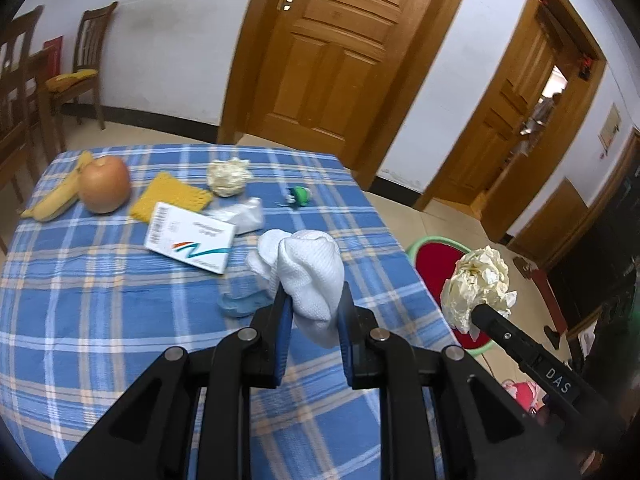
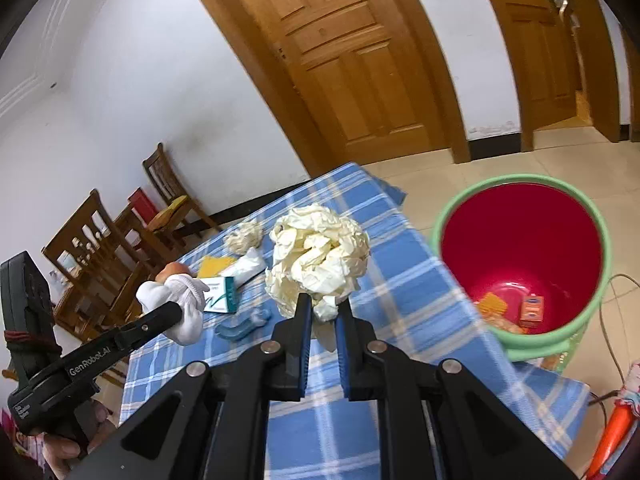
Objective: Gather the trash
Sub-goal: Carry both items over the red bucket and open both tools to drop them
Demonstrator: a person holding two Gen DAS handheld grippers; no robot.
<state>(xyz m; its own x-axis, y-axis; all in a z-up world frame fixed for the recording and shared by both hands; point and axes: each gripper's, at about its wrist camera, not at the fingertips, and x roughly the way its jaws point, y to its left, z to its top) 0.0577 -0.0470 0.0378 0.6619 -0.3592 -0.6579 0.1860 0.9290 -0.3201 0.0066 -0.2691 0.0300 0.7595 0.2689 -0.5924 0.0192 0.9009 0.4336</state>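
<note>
Above the blue checked table [image 1: 120, 280], the left claw [image 1: 314, 312] squeezes a white cloth wad [image 1: 308, 272] between its fingers. The right claw [image 2: 322, 312] pinches a crumpled yellowish paper ball [image 2: 320, 252], which sticks up past its tips. The red bin with a green rim [image 2: 520, 240] stands on the floor beside the table, to the right of the ball.

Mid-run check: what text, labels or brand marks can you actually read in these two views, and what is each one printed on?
"DAS": on the right gripper arm, left wrist view.
"GenRobot.AI": on the left gripper arm, right wrist view.
Small white label near the left gripper's handle: too small to read.
White box on the table: print blurred, unreadable.
Orange packet in the bin: unreadable.
</note>
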